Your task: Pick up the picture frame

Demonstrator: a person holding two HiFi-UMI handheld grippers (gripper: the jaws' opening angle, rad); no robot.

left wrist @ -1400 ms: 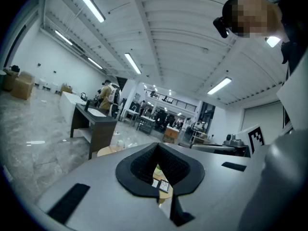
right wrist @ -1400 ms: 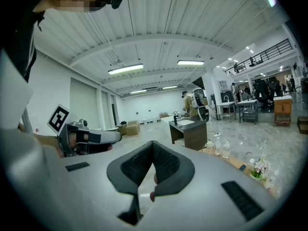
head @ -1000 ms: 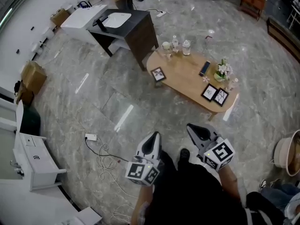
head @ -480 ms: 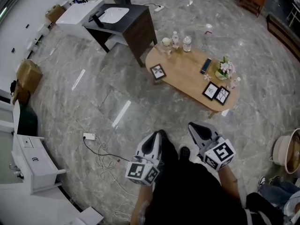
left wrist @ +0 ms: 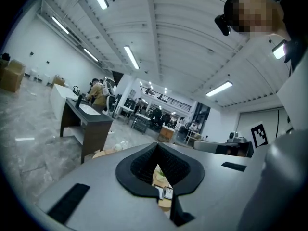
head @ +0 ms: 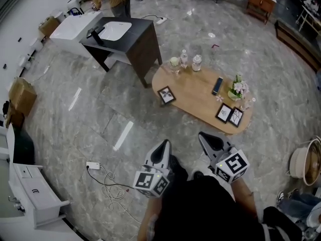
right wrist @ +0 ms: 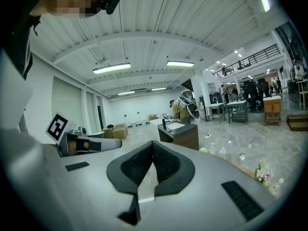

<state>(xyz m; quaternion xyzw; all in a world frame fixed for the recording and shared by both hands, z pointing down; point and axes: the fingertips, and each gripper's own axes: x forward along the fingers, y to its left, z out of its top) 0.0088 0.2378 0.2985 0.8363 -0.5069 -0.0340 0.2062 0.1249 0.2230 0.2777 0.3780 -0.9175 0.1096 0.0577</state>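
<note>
picture frame [head: 166, 95] — black, propped at table [head: 195, 90] left end | two more frames [head: 224, 113] — together, right end

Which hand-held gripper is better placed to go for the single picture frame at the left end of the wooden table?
Probably left: that picture frame lies almost straight ahead of the left hand-held gripper; the right hand-held gripper is farther to the side.

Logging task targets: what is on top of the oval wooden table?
On the table: one picture frame near its left end, two more frames together at the right, flowers, a dark flat device, two bottles. Whatever lies beneath the tabletop is covered.
</note>
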